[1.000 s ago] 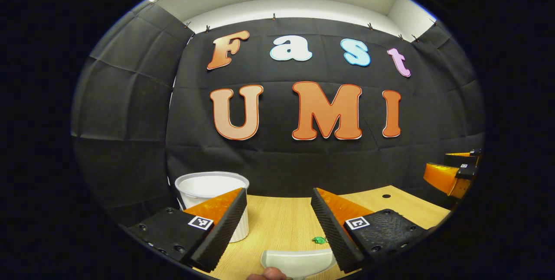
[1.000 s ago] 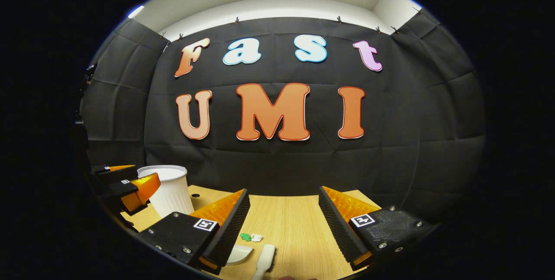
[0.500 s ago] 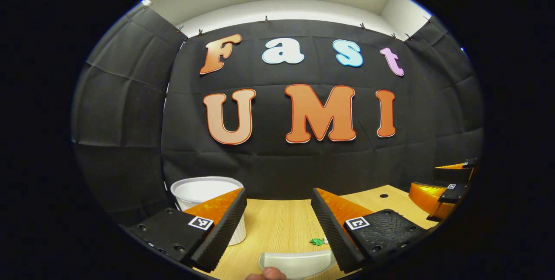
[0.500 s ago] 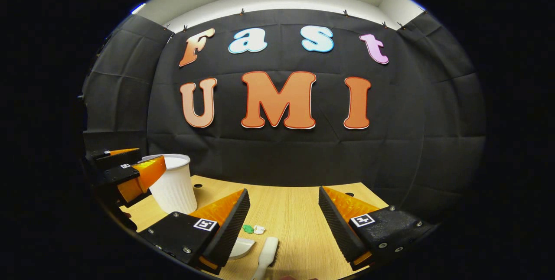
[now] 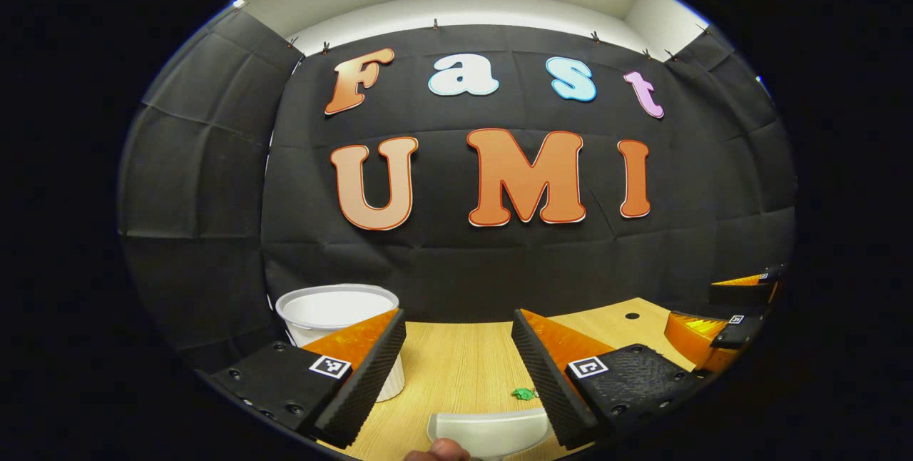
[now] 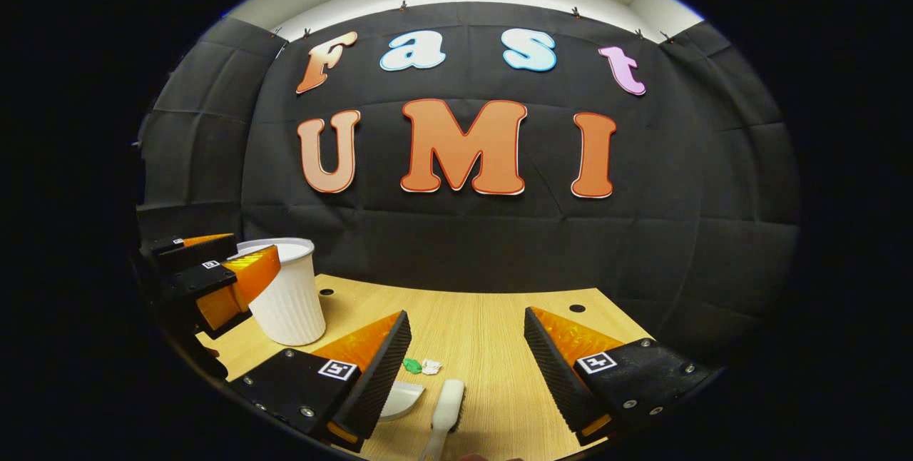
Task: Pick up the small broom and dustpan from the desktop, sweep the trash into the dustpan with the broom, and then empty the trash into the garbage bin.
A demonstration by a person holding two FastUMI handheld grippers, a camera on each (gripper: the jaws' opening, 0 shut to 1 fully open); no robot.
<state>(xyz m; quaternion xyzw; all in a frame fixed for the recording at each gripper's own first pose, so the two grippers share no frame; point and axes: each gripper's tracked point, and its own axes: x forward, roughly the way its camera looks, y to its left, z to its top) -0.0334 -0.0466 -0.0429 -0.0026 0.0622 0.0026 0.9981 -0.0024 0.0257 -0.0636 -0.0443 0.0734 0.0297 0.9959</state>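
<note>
While both claws hang open above the tabletop (image 6: 499,347), nothing is gripped. The left claw (image 5: 456,375) is over the dustpan (image 5: 488,431); the right claw (image 6: 467,368) is over the broom (image 6: 446,411), which lies just beside the dustpan. Two trash scraps, one green (image 6: 411,365) and one white (image 6: 431,367), lie just beyond the dustpan, and the garbage bin (image 6: 289,300) stands farther back. Risk: a careless descent could nudge the dustpan into the scraps and scatter them, or the slim broom handle could slip between the fingers.
</note>
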